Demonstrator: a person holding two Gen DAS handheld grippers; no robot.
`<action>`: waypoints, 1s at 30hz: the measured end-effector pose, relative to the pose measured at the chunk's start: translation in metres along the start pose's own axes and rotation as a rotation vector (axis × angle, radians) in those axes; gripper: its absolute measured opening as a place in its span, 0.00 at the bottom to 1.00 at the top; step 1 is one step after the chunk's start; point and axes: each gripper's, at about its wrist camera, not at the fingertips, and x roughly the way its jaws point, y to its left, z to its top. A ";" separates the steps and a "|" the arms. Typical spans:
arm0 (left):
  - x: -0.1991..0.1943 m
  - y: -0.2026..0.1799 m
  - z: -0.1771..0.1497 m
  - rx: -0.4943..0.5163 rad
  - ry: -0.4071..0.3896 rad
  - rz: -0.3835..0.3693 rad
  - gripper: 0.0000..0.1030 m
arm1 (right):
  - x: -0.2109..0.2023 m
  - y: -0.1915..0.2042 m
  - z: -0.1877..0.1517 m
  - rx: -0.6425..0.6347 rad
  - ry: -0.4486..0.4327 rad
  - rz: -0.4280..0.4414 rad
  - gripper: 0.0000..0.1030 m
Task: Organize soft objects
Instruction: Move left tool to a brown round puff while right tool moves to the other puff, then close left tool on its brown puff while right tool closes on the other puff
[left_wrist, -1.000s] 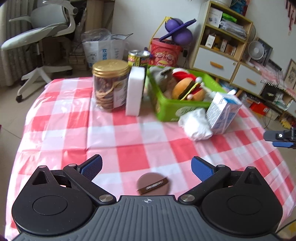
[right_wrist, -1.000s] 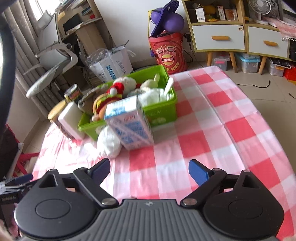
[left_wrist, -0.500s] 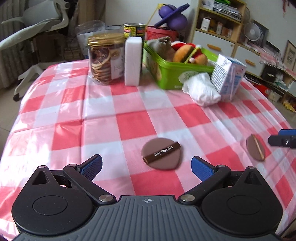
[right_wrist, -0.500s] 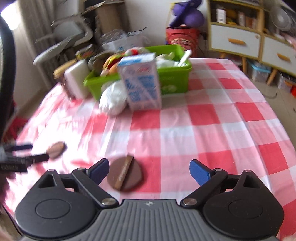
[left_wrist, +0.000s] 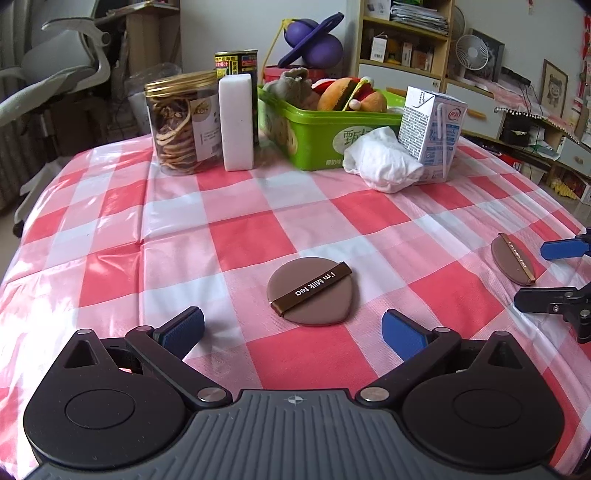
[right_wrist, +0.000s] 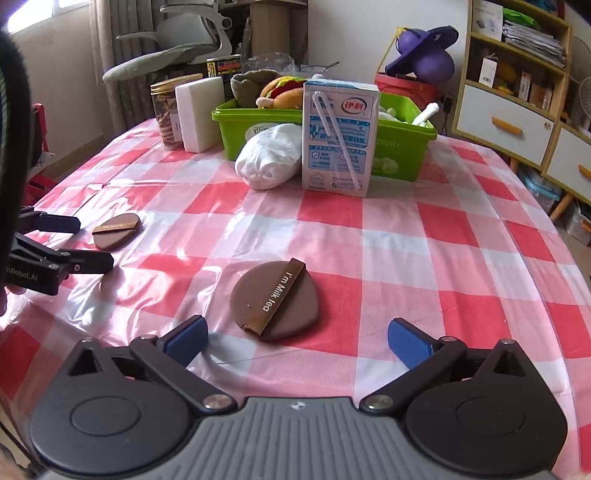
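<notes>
Two brown makeup puffs lie flat on the checked tablecloth. One puff (left_wrist: 312, 291) lies just ahead of my open, empty left gripper (left_wrist: 291, 328), between its fingertips' line. The other puff (right_wrist: 275, 299) lies just ahead of my open, empty right gripper (right_wrist: 297, 341). Each view shows the other puff at its edge, in the left wrist view (left_wrist: 512, 263) and in the right wrist view (right_wrist: 116, 230). A white soft bundle (left_wrist: 382, 164) lies in front of the green basket (left_wrist: 325, 140), which holds plush toys (left_wrist: 347, 94).
A milk carton (left_wrist: 432, 134) stands beside the bundle. A white sponge block (left_wrist: 237, 122), a cookie jar (left_wrist: 181, 123) and a tin can (left_wrist: 236, 62) stand left of the basket. The table's right edge is near the right gripper. Shelves and chair stand beyond.
Both grippers have lowered toward the table, so each puff now lies close before its gripper. Jaws stay open; nothing has been grasped.
</notes>
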 end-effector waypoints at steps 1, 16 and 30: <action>0.001 0.000 0.000 0.003 -0.003 -0.004 0.95 | 0.000 0.000 0.001 -0.001 0.000 -0.002 0.79; 0.004 -0.005 0.008 0.020 -0.002 -0.045 0.81 | 0.001 0.007 0.006 -0.038 -0.013 0.033 0.67; 0.001 -0.007 0.012 0.038 -0.013 -0.040 0.50 | -0.004 0.011 0.011 -0.050 -0.031 0.095 0.25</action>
